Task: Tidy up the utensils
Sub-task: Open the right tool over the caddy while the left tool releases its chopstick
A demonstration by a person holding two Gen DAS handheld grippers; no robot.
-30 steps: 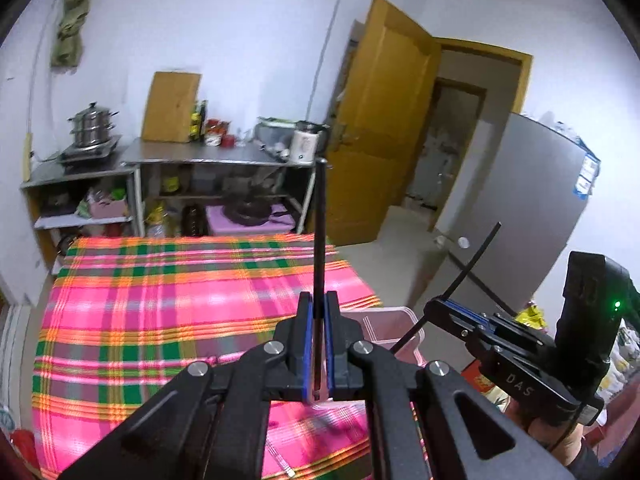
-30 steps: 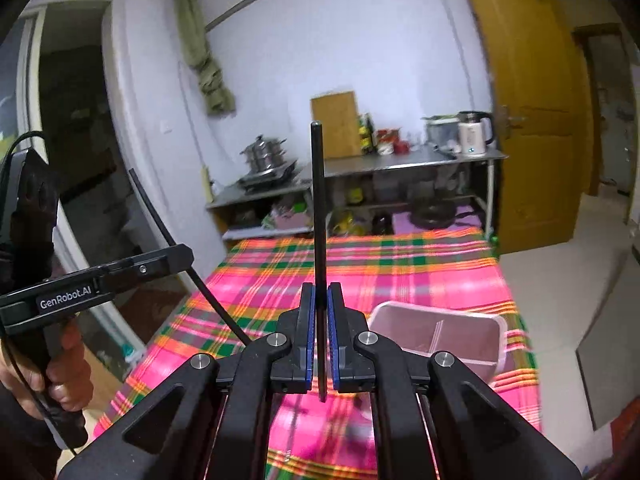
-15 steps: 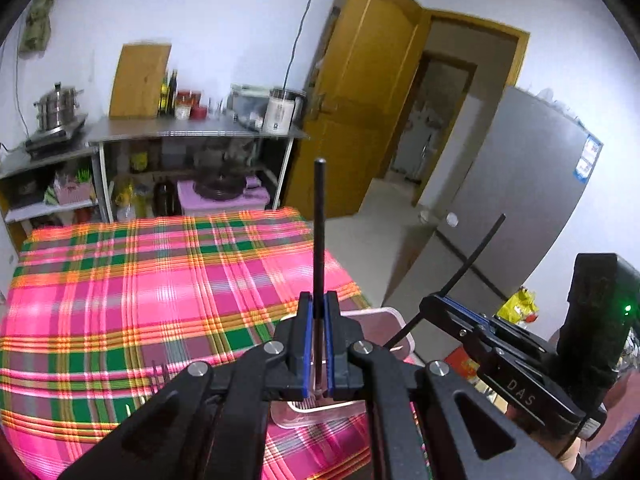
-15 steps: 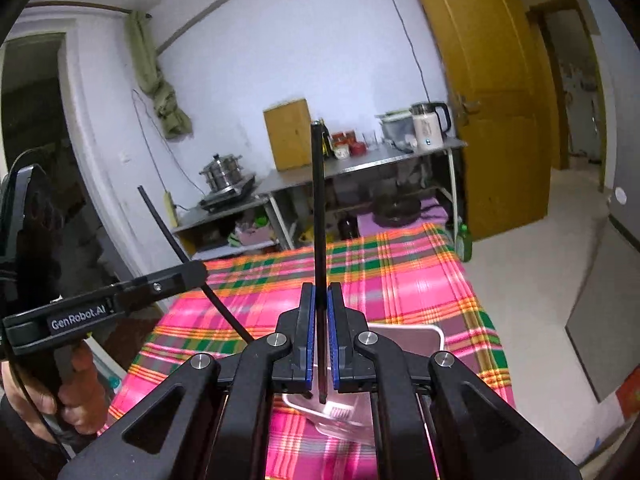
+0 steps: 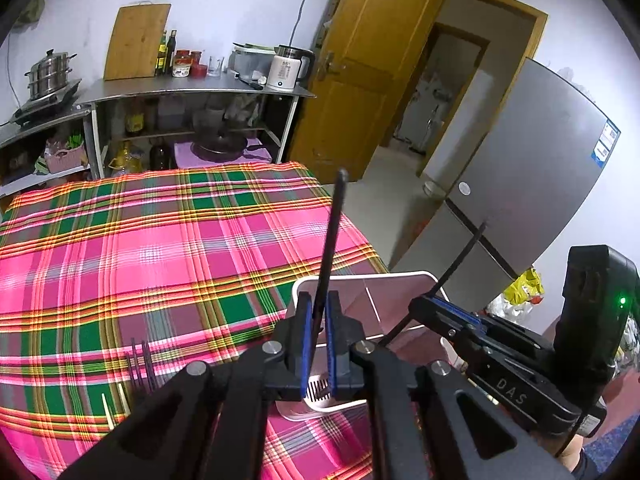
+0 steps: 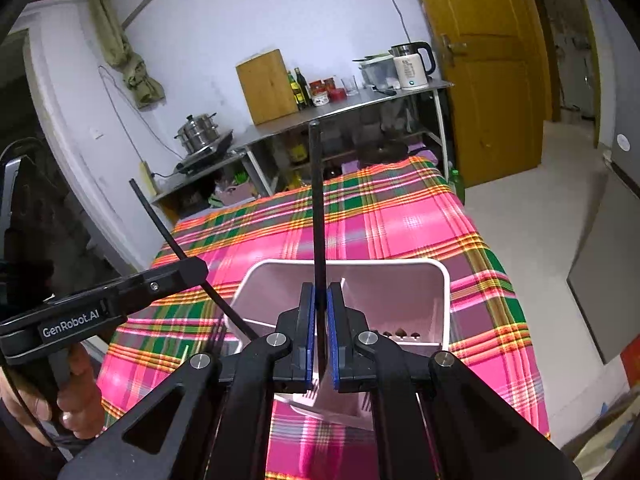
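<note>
Both rigs have dropped and tipped forward since a second ago, so the pink divided bin (image 6: pixel 436 280) now sits right under my jaws instead of further off. My left gripper (image 5: pixel 316 344) has its jaws nearly together on a thin black chopstick (image 5: pixel 332 240), pinched low on the shaft with most of its length standing up and leaning slightly right. My right gripper (image 6: pixel 318 340) is clamped the same way on a second black chopstick (image 6: pixel 316 200), which stands almost upright. I judge these sticks light, stiff and smooth, so they could pivot or slide between the pads; a hold nearer the middle would steady them, though the low grip suits dropping them in end first. Each gripper hovers over the bin, which rests on the plaid tablecloth (image 5: pixel 160 240) close to the tabletop's near right corner, the left one above its left compartment, the right one above the divider. More dark chopsticks (image 5: pixel 140 364) and a pale pair (image 5: pixel 116 404) lie on the cloth near the tabletop's front edge, left of the bin, not yet collected.
</note>
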